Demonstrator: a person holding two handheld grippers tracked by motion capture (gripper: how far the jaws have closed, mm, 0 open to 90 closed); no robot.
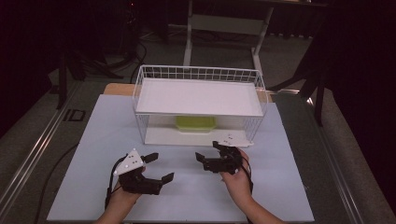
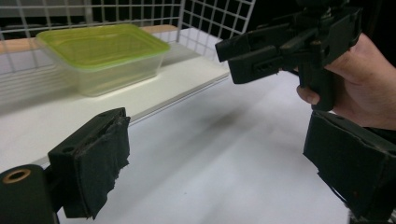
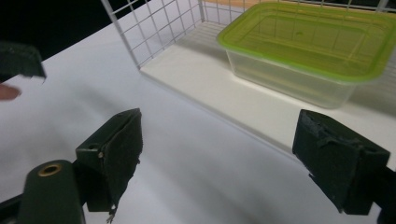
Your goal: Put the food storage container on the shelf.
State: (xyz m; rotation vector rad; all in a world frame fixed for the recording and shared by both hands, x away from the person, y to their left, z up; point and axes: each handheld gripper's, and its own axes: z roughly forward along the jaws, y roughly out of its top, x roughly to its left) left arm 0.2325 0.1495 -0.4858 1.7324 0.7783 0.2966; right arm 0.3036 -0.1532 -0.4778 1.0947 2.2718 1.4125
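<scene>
A clear plastic container with a yellow-green lid [image 1: 195, 123] sits on the lower shelf of a white wire rack [image 1: 140, 100]. My left gripper [image 1: 159, 167] hovers open over the white table in front of the rack, nothing between its jaws. My right gripper [image 1: 208, 150] is open too, held near the rack's front right corner and angled toward the left one. In the left gripper view the container [image 2: 100, 56] lies beyond my open left gripper [image 2: 215, 158], with the right gripper [image 2: 289, 42] at upper right. The right gripper [image 3: 224, 158] faces the container [image 3: 313, 51].
The rack's upper shelf [image 1: 198, 95] is a bare white board above the container. The white table top [image 1: 196, 196] ends near the person's forearms. Beyond the table stand a desk frame [image 1: 224, 28] and dark stands on the floor.
</scene>
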